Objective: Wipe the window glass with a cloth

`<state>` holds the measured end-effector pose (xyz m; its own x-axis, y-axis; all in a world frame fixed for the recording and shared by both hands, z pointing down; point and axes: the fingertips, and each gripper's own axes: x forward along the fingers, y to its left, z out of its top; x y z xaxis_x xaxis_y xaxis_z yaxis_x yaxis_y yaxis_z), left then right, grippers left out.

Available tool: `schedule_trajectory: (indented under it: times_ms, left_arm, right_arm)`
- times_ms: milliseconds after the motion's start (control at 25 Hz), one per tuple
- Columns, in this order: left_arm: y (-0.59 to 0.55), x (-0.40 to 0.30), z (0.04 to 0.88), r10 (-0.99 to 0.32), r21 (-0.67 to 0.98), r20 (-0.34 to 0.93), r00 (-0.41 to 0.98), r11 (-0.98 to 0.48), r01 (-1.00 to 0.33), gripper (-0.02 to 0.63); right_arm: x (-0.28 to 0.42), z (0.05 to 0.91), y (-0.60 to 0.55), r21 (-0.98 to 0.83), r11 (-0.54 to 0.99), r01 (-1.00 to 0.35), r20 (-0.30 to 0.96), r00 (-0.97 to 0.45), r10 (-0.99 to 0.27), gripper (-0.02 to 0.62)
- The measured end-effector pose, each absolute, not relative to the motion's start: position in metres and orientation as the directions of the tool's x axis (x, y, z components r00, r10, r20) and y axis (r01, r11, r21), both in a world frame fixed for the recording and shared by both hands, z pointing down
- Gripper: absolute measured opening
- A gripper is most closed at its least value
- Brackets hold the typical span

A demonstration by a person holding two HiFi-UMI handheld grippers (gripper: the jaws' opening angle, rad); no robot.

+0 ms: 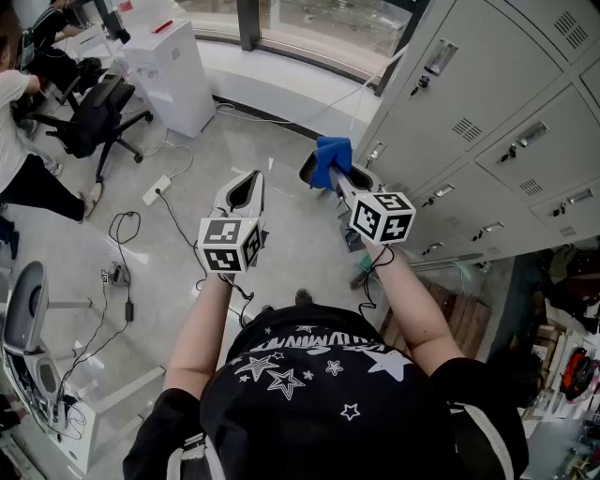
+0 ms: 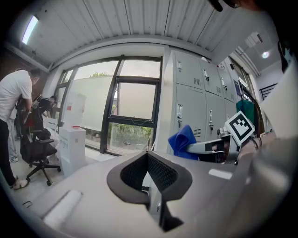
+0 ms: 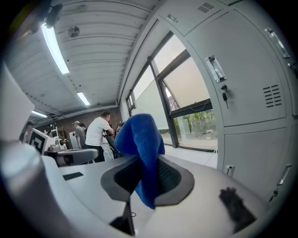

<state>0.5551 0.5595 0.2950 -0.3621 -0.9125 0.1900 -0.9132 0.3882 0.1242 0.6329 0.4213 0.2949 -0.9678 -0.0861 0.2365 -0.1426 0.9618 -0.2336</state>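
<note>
A blue cloth [image 3: 142, 151] is pinched in my right gripper [image 3: 146, 174], bunched above the jaws; the same cloth [image 1: 331, 159] shows in the head view at the tip of the right gripper [image 1: 325, 173], and the cloth [image 2: 182, 142] appears at the right of the left gripper view. My left gripper [image 2: 148, 172] is shut with nothing between its jaws; it [image 1: 246, 192] is held level beside the right one. The window glass [image 2: 130, 116] stands ahead, some way off, with its dark frame; the window [image 1: 328, 23] runs along the top of the head view.
Grey lockers [image 1: 487, 131] stand close on the right. A white cabinet [image 1: 173, 75] stands left of the window. Office chairs [image 1: 94, 112] and a person [image 2: 14, 121] are at the left. Cables and a power strip [image 1: 155, 189] lie on the floor.
</note>
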Motion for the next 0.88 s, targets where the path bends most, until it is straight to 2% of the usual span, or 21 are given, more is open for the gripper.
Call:
schedule_trajectory:
  times_ms: [400,880]
  left_arm:
    - [0.546,0.561,0.271,-0.925,0.138,0.168,-0.342,0.365,-0.921,0.008]
    - [0.549,0.573,0.287,-0.915,0.164,0.217,-0.34,0.377,-0.911,0.008]
  right_arm:
    - [0.626,0.281,0.43,-0.193,0.975,-0.107,0.192,-0.979,-0.069,0.074]
    - [0.633,0.306,0.428,-0.215,0.972,-0.092,0.222,-0.974,-0.043,0.074]
